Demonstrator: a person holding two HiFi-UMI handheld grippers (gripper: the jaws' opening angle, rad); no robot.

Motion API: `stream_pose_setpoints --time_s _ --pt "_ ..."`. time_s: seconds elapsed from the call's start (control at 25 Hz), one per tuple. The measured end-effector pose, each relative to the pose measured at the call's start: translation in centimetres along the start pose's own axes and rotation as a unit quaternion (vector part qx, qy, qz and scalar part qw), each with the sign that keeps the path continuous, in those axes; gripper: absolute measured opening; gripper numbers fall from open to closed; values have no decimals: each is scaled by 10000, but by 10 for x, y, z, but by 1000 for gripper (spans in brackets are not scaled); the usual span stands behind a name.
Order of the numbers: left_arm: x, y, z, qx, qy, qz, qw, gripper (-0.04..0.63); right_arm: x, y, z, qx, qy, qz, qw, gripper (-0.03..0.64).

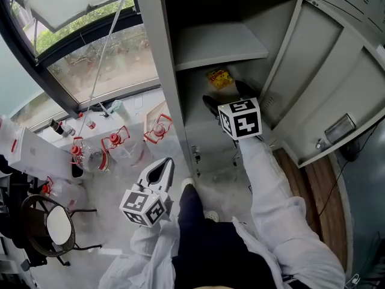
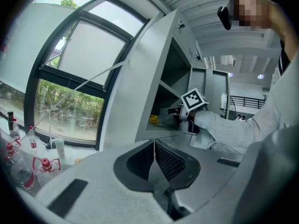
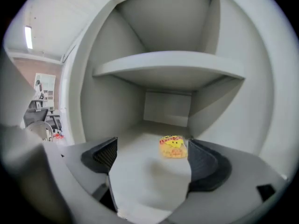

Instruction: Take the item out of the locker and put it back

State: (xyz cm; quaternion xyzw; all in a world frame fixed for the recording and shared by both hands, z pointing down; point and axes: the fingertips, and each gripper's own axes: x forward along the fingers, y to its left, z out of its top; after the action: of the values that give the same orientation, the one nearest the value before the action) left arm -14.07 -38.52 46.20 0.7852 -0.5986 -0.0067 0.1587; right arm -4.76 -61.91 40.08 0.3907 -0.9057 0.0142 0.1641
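ok so: small yellow snack packet (image 3: 173, 147) flat on floor of grey metal locker (image 3: 107, 101), under shelf. right gripper (image 3: 152, 147) jaws spread wide, empty, packet sits toward right jaw. nudge right, centre it, go low, then squeeze. left gripper (image 2: 154, 148) jaws together, idle outside.

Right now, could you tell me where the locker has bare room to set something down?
The locker floor is bare between the left wall and the packet. The shelf above looks bare too. Tight only between packet and right wall.
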Motion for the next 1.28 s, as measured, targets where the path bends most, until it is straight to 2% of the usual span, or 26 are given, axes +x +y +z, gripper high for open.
stream_pose_setpoints --time_s 0.52,0.68,0.92,1.0,1.12,1.28 --pt "-16 -43 -10 140 -22 -285 9995 15 -85 20 -41 665 -200 414 9967 463" --pt "-23 -43 0 260 -81 -296 9992 15 -103 22 -36 801 -383 269 9957 463" --pt "-27 -38 27 446 -291 -431 9976 15 -138 26 -14 703 -785 -14 9944 454" --pt "-28 -38 34 506 -311 -520 9969 15 -151 28 -9 678 -846 -167 9940 435" --pt "-35 -40 43 558 -290 -671 9958 15 -169 34 -4 602 -881 -437 9933 362" --pt "-47 -45 52 626 -261 -871 9939 15 -196 49 -4 786 -943 -539 9910 294"
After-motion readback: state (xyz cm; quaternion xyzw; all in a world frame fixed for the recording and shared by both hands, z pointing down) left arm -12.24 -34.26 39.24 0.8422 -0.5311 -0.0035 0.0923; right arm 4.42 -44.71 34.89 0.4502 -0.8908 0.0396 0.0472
